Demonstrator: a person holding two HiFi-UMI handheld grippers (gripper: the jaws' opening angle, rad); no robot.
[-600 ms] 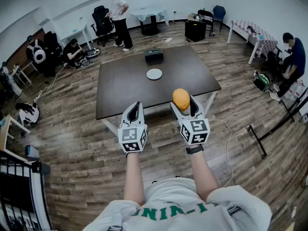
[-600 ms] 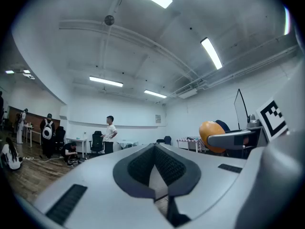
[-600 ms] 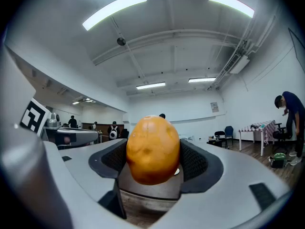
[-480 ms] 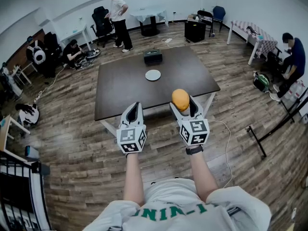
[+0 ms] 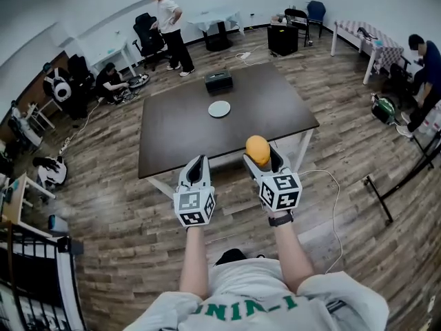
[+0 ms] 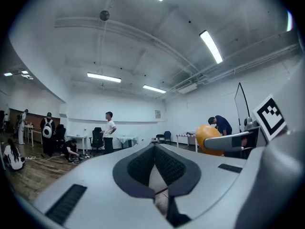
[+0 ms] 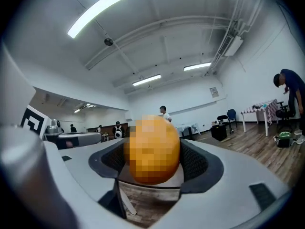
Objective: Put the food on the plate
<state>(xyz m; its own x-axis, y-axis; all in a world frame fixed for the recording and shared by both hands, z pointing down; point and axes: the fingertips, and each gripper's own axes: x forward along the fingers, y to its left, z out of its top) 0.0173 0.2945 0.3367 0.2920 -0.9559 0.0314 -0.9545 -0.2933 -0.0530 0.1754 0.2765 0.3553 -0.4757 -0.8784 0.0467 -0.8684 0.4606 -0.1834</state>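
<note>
We hold both grippers level before us, over the wooden floor (image 5: pixel 117 212) and short of the counter (image 5: pixel 172 133). The left gripper (image 5: pixel 197 164) has its jaws closed together with nothing between them. The right gripper (image 5: pixel 260 157) has its jaws pressed on either side of the food (image 5: pixel 258 147), a round orange piece that stands up above them. Farther on, a white plate (image 5: pixel 219 108) lies near the middle of the dark counter, well apart from the food, with a black box (image 5: pixel 218 81) at the far edge. Beyond, a person (image 5: pixel 167 26) stands near the back wall.
</note>
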